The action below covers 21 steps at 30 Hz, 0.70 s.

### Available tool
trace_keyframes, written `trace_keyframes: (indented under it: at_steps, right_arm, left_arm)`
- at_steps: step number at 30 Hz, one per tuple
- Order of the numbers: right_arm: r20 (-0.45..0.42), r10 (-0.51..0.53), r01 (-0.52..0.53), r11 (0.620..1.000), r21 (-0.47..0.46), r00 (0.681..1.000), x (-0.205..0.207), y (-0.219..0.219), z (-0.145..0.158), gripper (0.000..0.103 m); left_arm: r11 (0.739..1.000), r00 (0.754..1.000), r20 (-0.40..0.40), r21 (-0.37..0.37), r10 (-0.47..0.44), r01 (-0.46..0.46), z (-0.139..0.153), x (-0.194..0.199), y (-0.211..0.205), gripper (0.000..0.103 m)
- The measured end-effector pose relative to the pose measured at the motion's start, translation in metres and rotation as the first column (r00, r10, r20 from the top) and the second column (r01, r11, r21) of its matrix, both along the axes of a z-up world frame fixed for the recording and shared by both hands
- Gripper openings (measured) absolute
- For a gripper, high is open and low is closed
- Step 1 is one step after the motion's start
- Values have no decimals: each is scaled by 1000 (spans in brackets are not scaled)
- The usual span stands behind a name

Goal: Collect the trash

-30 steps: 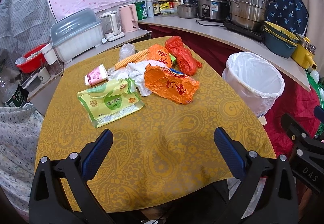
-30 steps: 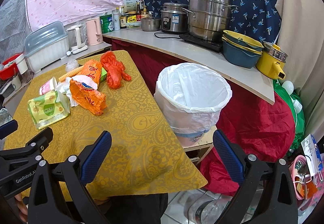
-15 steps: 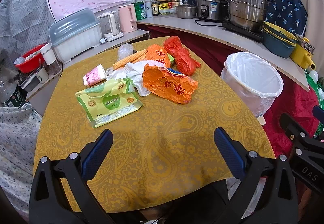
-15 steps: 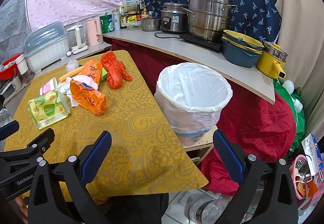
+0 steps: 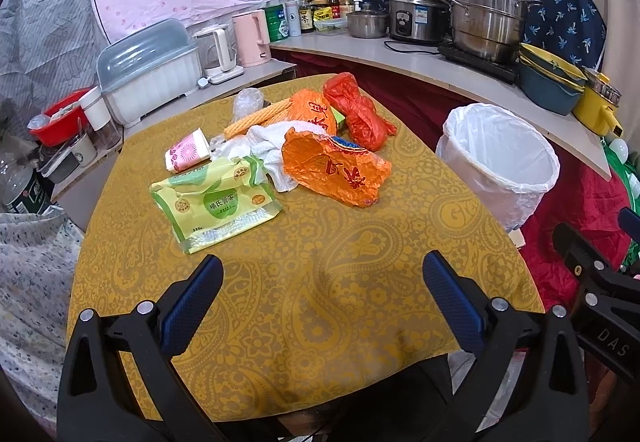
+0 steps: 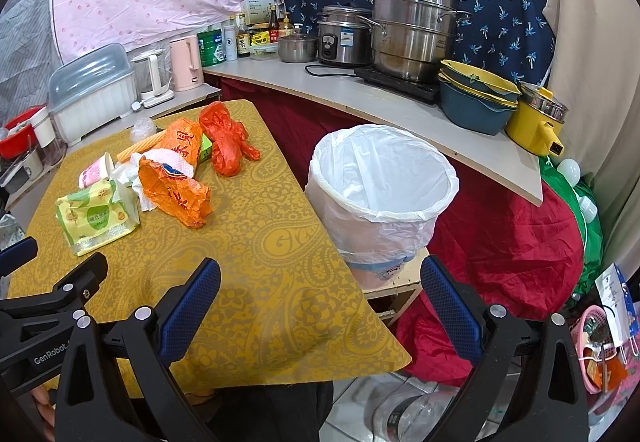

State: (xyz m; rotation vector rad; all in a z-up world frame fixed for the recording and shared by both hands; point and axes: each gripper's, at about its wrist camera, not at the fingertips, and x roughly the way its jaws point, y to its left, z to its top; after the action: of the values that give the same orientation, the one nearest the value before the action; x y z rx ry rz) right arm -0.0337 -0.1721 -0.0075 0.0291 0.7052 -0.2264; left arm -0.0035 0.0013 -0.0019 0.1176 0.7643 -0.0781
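Note:
A heap of trash lies on the yellow patterned table (image 5: 320, 282): a green snack packet (image 5: 218, 202) (image 6: 96, 216), an orange plastic bag (image 5: 336, 170) (image 6: 174, 192), a red bag (image 5: 356, 110) (image 6: 226, 138), crumpled white tissue (image 5: 272, 146), a pink paper cup (image 5: 188, 154) (image 6: 96, 172) and a corn cob (image 5: 256, 118). A white-lined bin (image 5: 500, 166) (image 6: 380, 186) stands just off the table's right edge. My left gripper (image 5: 318, 290) hovers open over the near table, short of the heap. My right gripper (image 6: 320, 292) is open above the table's right corner, near the bin.
A curved counter (image 6: 360, 90) behind holds steel pots (image 6: 412, 30), a rice cooker, stacked bowls (image 6: 476, 98), a yellow pot, bottles and a pink kettle (image 5: 252, 38). A lidded dish rack (image 5: 148, 70) stands at the left. Red cloth (image 6: 508, 242) lies on the floor at the right.
Both grippers stay open and nearly still. The left view has drifted very slightly, with the heap a touch lower left in it.

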Motion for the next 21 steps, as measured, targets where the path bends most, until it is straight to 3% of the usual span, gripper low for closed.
trace_keyframes:
  at_steps: [21]
  right_arm:
    - [0,0,0,1000,1,1000,0,0,0,96]
  left_arm:
    - [1000,1000,2,-5,-27,27,0,-1,-4,96]
